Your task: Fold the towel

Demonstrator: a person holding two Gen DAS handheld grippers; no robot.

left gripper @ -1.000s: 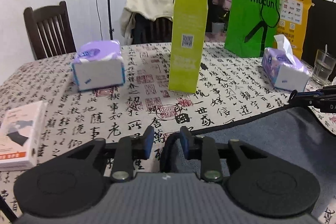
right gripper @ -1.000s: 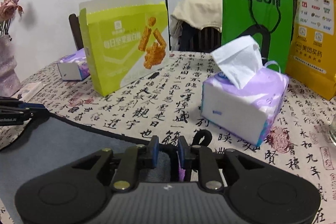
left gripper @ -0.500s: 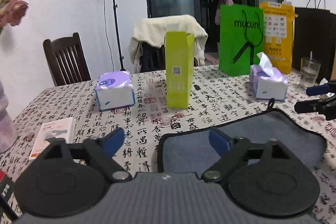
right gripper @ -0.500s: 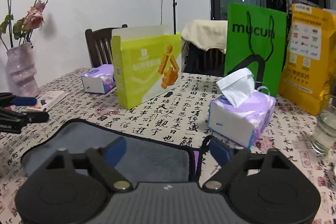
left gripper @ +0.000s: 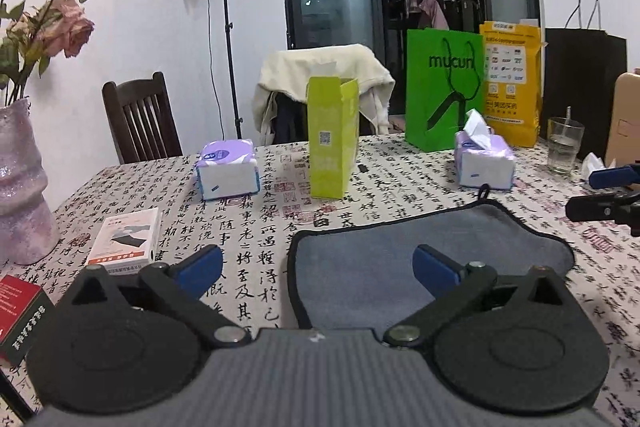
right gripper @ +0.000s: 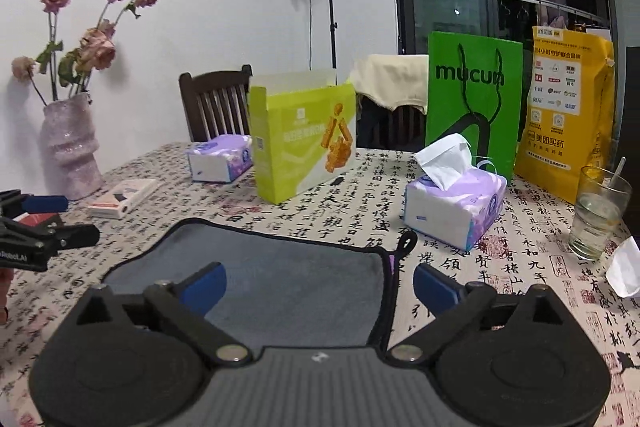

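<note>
On the bench [left gripper: 260,227], covered by a cloth printed with black calligraphy, the grey towel [left gripper: 380,267] lies flat with its dark trimmed edge showing and a small hanging loop [right gripper: 406,241] at its far right corner. Left tongs [left gripper: 316,267] are spread wide, released, holding nothing; one blue-tipped finger hangs over the bare cloth and the other over the towel's near left part. Right tongs [right gripper: 318,283] are likewise spread wide and empty, with the towel's right edge between the two blue tips. Each pair of tongs shows at the edge of the other's view, apart from the towel.

Beyond the towel stand a lime-green carton [left gripper: 332,139], a closed tissue pack [left gripper: 228,171] to the left and an open tissue pack [right gripper: 454,199] to the right, near the loop. A green bag [right gripper: 474,99] and a yellow bag [right gripper: 568,115] stand behind it, a glass of water [right gripper: 598,211] to their right. A pink vase [right gripper: 70,147] with dried roses sits at the far left, near a small white box [left gripper: 124,239].
</note>
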